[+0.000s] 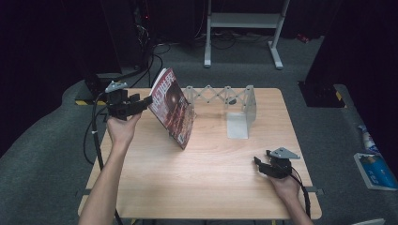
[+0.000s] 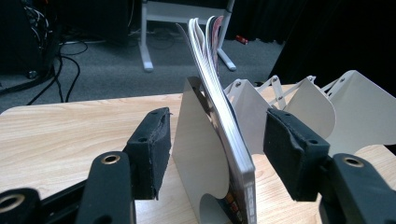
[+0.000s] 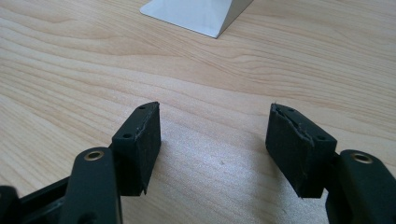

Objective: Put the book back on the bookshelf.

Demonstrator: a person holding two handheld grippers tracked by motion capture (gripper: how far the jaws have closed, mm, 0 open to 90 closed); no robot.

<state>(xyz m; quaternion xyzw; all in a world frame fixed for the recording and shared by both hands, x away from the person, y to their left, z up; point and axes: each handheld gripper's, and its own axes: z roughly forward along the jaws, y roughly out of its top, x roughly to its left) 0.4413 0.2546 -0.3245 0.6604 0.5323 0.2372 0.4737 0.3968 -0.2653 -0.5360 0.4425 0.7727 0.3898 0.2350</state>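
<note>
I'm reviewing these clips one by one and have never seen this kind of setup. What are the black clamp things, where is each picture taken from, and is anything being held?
A person sits at a light wooden table, holding a black two-jaw hand gripper in each hand. The high view looks down from above; the other two pictures come from cameras riding on the grippers.

On the table stands a white metal expanding book rack, with a red-covered magazine leaning against its left end.

The left gripper has its jaws on either side of the magazine and an end plate, pads not pressing, so nothing is gripped. The right gripper rests open and empty on the table.
</note>
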